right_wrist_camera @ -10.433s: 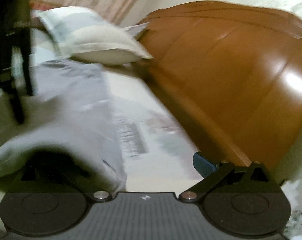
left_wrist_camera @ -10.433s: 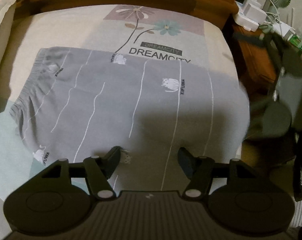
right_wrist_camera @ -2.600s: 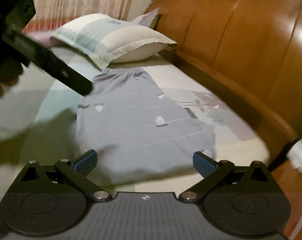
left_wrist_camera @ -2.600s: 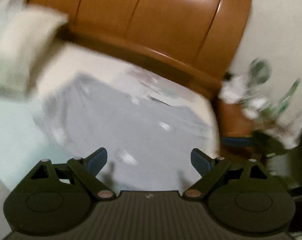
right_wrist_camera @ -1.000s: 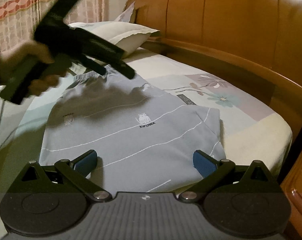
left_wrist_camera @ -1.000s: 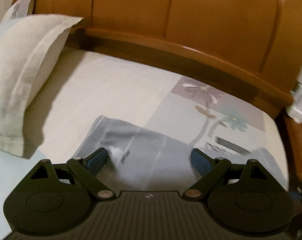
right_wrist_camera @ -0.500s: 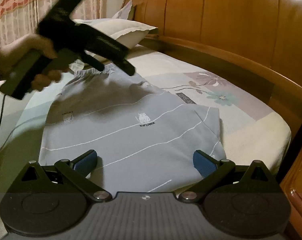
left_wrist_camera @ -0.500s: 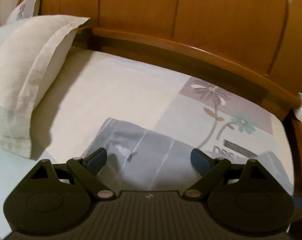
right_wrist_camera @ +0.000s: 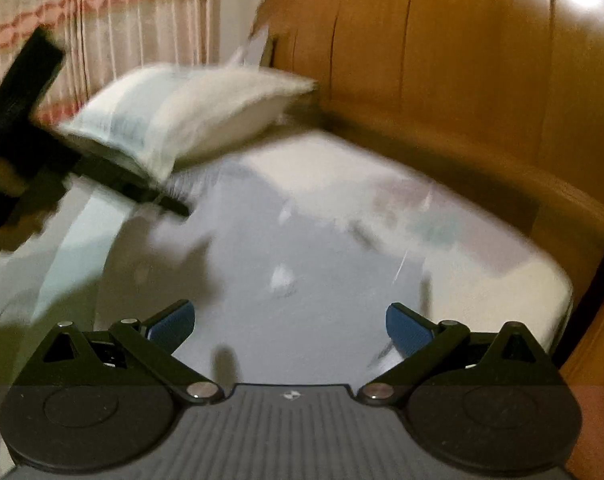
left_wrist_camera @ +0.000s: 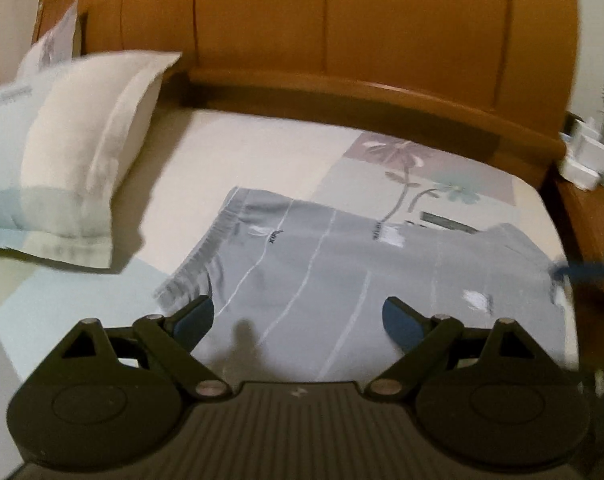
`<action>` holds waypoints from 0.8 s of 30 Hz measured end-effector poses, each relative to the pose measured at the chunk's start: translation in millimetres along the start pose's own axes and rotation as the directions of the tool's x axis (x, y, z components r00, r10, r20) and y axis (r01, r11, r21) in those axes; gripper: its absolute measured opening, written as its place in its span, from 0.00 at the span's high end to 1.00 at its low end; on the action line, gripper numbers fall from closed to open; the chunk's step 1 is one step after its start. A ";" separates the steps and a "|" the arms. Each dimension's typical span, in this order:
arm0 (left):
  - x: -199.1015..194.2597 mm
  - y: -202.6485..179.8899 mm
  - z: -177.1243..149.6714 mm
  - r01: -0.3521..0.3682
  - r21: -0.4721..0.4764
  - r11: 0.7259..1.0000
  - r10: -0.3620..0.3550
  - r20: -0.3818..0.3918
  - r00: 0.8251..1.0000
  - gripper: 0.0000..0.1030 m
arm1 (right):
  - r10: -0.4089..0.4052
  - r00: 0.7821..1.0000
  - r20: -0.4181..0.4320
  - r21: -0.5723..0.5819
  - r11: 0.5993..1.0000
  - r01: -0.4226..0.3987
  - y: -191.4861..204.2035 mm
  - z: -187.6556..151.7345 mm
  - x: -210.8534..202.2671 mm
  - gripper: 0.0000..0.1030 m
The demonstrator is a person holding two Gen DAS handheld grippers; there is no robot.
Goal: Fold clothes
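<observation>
the grey shorts [left_wrist_camera: 342,280] lie spread on the bed [left_wrist_camera: 241,152], waistband toward the pillow [left_wrist_camera: 69,152], hem end at the right edge near the nightstand. whether they are already folded once cannot be told; they look flat, in a wide rectangle.

the left claw [left_wrist_camera: 297,316] hangs released above the near waistband corner, holding nothing. the right claw [right_wrist_camera: 289,322] is also spread wide and empty, over the near hem end; its view is blurred by motion.

judged from this, the layout fits either a garment laid out for a fold or one smoothed after a fold. for any fold to go well, each claw should pinch only the cloth's edge, both layers together, at matching corners; lift both ends level so the stripes stay straight, carry the near edge over to the far edge, and let go only once the edges line up. the thin knit will likely sag and slide if one side leads.
</observation>
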State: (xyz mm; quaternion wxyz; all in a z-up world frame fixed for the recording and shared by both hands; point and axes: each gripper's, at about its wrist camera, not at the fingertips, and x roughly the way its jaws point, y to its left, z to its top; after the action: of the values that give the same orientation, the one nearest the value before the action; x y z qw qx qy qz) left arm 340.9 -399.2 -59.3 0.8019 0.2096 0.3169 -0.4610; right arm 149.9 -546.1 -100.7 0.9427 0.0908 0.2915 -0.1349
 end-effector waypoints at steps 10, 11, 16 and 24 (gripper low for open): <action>-75.8 2.2 -49.5 -0.108 -0.071 0.992 0.111 0.037 0.993 0.07 | -0.006 0.997 -0.077 0.143 0.990 0.017 -33.1 18.3 18.7 0.00; -85.0 3.0 -54.7 -0.127 -0.080 0.989 0.132 0.050 0.990 0.06 | -0.007 0.997 -0.080 0.155 0.988 0.020 -31.8 21.4 12.3 0.00; -129.0 6.6 -79.8 -0.171 -0.137 0.976 0.182 0.071 0.981 0.04 | 0.075 0.996 -0.038 0.169 0.983 -0.067 -3.5 30.9 -22.7 0.00; -172.4 -8.1 -138.6 -0.234 -0.204 0.950 0.242 0.015 0.970 0.04 | -0.119 0.963 -0.244 0.035 0.991 0.131 57.1 -4.3 0.1 0.00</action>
State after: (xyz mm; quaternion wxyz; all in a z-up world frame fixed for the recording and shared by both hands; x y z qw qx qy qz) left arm 225.7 -211.5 -37.3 0.8749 0.1549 0.3182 -0.3306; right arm 165.3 -491.0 -99.0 0.8873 0.1116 0.4054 -0.1893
